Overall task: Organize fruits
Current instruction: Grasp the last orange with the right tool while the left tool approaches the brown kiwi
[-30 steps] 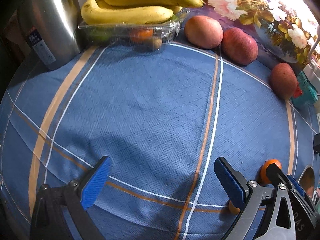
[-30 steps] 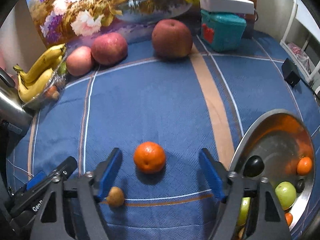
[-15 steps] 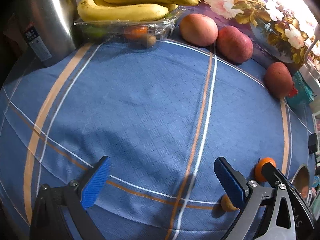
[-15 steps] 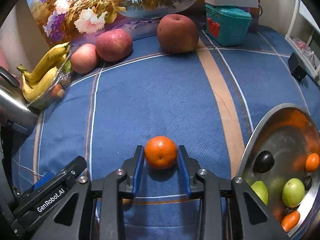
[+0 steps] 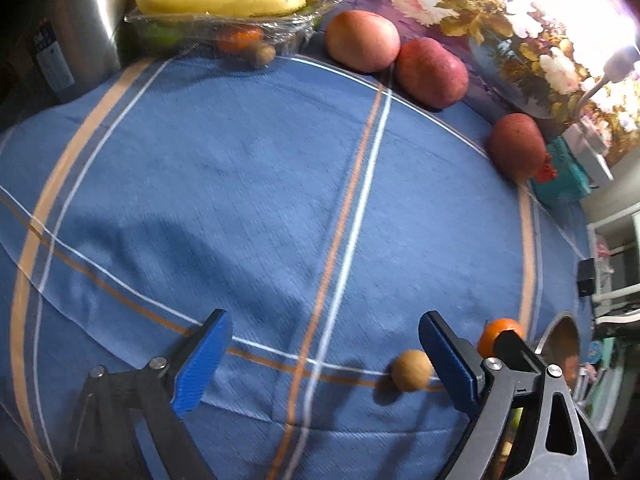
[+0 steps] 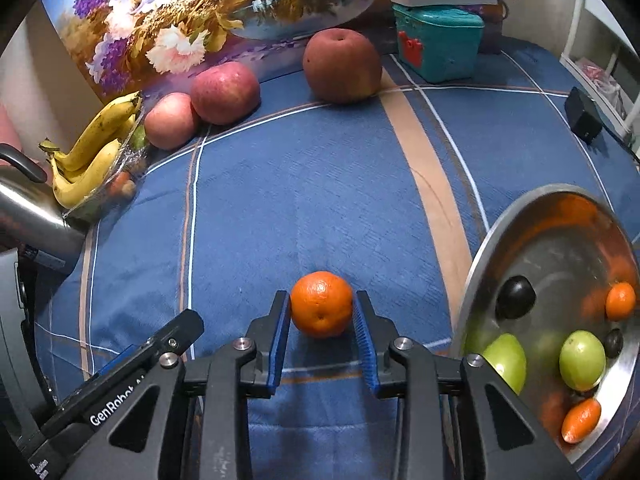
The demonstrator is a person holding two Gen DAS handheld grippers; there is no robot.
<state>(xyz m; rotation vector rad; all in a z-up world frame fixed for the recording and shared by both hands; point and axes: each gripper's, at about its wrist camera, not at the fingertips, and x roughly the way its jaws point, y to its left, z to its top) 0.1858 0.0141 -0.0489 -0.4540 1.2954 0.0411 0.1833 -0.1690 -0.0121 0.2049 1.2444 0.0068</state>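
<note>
The orange (image 6: 322,304) — near the cloth's front edge — is clamped between the right gripper (image 6: 322,312) pads. The left gripper (image 5: 320,356) is held spread, empty. A level lift into the steel bowl (image 6: 480,264) is advised — squeezing avoided.

R gripper (image 6: 322,326), low centre of frame, pads clamped on both sides of an orange (image 6: 321,304). L gripper (image 5: 324,356) at bottom, jaws wide apart, apparently holding nothing.
</note>
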